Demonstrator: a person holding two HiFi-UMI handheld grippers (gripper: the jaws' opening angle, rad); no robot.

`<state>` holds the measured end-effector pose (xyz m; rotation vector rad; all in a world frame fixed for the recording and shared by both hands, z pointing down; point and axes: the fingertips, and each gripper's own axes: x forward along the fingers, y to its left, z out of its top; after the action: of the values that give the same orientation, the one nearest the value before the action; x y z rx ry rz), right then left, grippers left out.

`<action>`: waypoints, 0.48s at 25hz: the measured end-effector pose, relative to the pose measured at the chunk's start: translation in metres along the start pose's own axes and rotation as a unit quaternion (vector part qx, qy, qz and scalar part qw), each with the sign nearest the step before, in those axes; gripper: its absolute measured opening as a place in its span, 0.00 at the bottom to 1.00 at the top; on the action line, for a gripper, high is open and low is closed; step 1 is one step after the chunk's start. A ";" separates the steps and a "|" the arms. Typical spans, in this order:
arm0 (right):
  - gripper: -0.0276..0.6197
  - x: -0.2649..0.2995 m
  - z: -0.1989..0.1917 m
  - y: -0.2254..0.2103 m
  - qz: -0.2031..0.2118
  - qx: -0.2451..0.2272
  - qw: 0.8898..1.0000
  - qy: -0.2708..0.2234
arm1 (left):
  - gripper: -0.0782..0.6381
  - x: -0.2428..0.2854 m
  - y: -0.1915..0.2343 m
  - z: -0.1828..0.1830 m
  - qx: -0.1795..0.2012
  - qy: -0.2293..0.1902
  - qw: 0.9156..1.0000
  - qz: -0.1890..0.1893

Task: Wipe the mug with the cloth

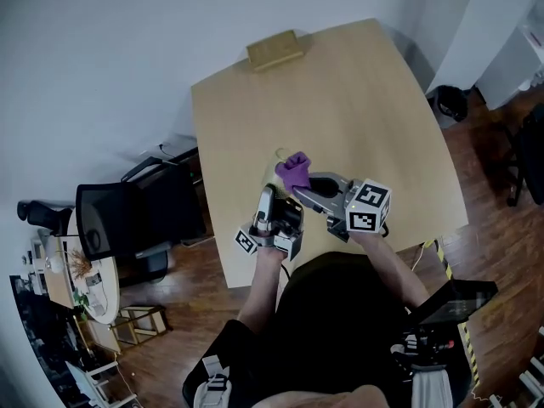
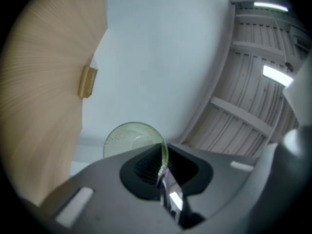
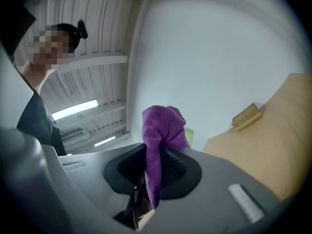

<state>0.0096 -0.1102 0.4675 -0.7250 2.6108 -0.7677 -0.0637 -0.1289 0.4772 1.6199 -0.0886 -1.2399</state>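
Note:
A pale green glass mug hangs above the wooden table, in front of the person. My left gripper is shut on its rim. In the left gripper view the mug shows its round underside, and its wall is pinched between the jaws of the left gripper. A purple cloth sits right beside the mug, bunched in my right gripper. In the right gripper view the cloth sticks up from the shut right gripper. A sliver of green mug shows behind the cloth.
A small wooden block lies at the table's far edge, also seen as the block and the block from the grippers. A black office chair stands left of the table. A dark object lies on the floor at the right.

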 end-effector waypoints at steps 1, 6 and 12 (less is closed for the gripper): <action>0.14 0.006 -0.019 0.008 0.016 -0.014 0.999 0.038 | 0.17 0.000 -0.001 0.001 0.006 0.004 1.000 -0.004; 0.14 -0.003 -0.046 0.006 0.028 0.000 0.996 0.083 | 0.17 -0.007 -0.021 0.003 0.037 0.040 0.998 -0.035; 0.14 -0.049 0.046 -0.026 0.081 0.220 0.956 -0.174 | 0.17 -0.002 -0.052 -0.019 0.073 0.108 0.986 -0.107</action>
<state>0.0794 -0.1214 0.4531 -0.4559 2.0523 -1.0201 -0.0764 -0.0915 0.4377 1.9222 0.1358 -1.2319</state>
